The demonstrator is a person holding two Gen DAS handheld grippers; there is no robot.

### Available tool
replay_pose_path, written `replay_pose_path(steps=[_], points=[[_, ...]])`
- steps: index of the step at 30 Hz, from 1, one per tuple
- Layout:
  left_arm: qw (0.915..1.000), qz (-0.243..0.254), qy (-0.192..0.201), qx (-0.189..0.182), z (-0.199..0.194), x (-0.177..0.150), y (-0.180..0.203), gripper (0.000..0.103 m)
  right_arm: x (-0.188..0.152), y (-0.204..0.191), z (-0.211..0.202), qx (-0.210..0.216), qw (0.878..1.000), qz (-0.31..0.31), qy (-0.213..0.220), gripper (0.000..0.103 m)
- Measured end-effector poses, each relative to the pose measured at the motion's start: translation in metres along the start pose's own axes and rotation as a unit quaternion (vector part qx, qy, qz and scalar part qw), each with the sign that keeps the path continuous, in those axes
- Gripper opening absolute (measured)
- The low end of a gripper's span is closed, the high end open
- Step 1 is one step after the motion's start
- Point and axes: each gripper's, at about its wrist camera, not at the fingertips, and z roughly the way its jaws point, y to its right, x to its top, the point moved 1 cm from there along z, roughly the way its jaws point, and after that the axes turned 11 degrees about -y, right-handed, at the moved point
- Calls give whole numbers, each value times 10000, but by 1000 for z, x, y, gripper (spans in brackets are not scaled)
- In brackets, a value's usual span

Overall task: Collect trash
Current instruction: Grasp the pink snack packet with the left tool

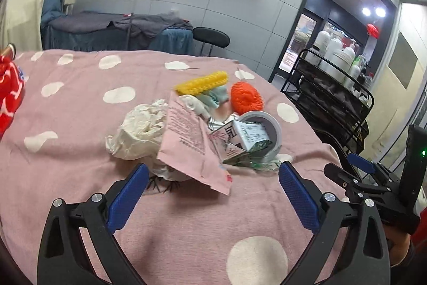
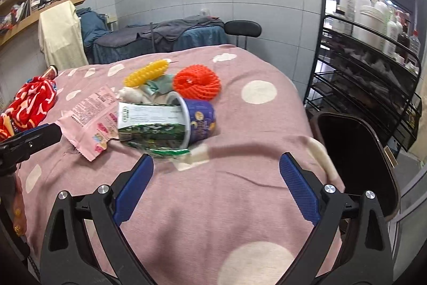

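Note:
A heap of trash lies on the pink spotted bed cover [image 1: 80,124]. It holds crumpled white paper [image 1: 138,130], a pink wrapper [image 1: 189,140], a tipped blue cup [image 2: 200,119] with a green-and-white carton [image 2: 149,122] stuck in its mouth, a yellow spiky roller [image 2: 146,72] and an orange spiky ball [image 2: 197,82]. My left gripper [image 1: 213,178] is open and empty, just short of the wrapper's near edge. My right gripper [image 2: 216,175] is open and empty, a little short of the cup and carton. A dark bin [image 2: 355,159] stands at the bed's right edge.
A red patterned cloth [image 2: 32,103] lies at the bed's left side. A black wire rack [image 2: 373,76] with white bottles stands to the right beyond the bin. A second bed, a black stool [image 1: 210,38] and wall shelves are at the back.

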Motion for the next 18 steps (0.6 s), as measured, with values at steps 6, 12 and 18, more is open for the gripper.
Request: replay_pose_path(steps=[6, 12, 18], points=[[9981, -470, -185, -342, 8, 4, -27, 70, 2, -16, 2, 62, 9999, -137, -26, 94], [9978, -444, -218, -448, 15, 11, -27, 57, 2, -15, 4, 22, 9999, -94, -82, 94], [9984, -257, -302, -413, 25, 19, -19, 38, 6, -23, 8, 65, 9996, -231, -116, 94]])
